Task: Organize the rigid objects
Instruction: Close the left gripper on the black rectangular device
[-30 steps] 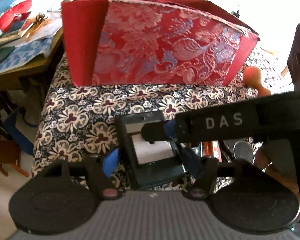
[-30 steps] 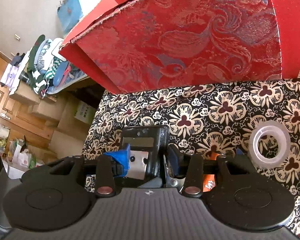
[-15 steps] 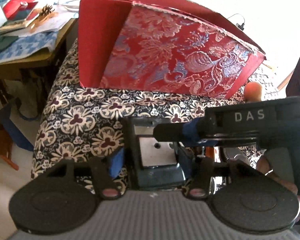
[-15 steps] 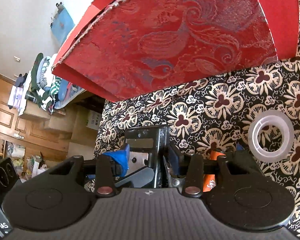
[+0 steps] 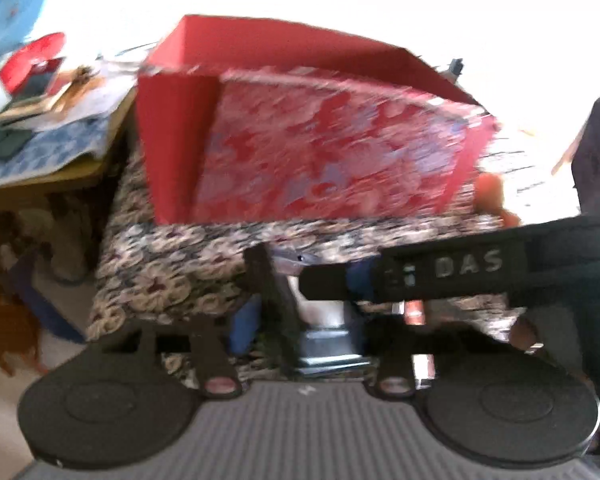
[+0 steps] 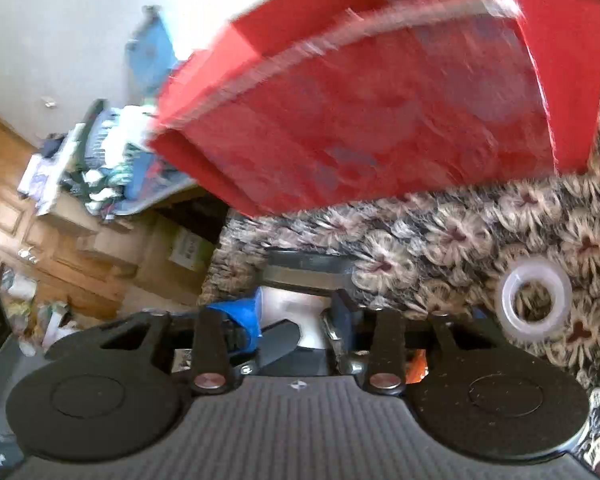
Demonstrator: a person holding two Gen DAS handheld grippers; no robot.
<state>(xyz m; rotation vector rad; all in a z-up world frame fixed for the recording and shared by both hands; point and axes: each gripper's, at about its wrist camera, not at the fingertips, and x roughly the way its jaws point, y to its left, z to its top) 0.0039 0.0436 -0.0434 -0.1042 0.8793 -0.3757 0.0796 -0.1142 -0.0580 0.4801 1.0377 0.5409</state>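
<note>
Now both grippers, left point(image 5: 300, 332) and right point(image 6: 296, 320), have just closed on the boxy black-and-metal dispenser point(image 6: 300, 280). Brocade-faced red box point(image 5: 312, 152) sits behind on flowered cloth point(image 6: 460, 232).

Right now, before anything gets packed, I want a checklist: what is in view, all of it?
red brocade box: one, red, open, on the cloth
floral cloth: one, black and cream, under the box
black boxy object: one, black, cloth's near edge
tape roll: one, clear, on the cloth
orange thing: one, orange, beside the box, blurred
side table: one, yellowish, cluttered, left
left gripper: jaws just closing, gripping the black boxy object
right gripper: likewise
</note>
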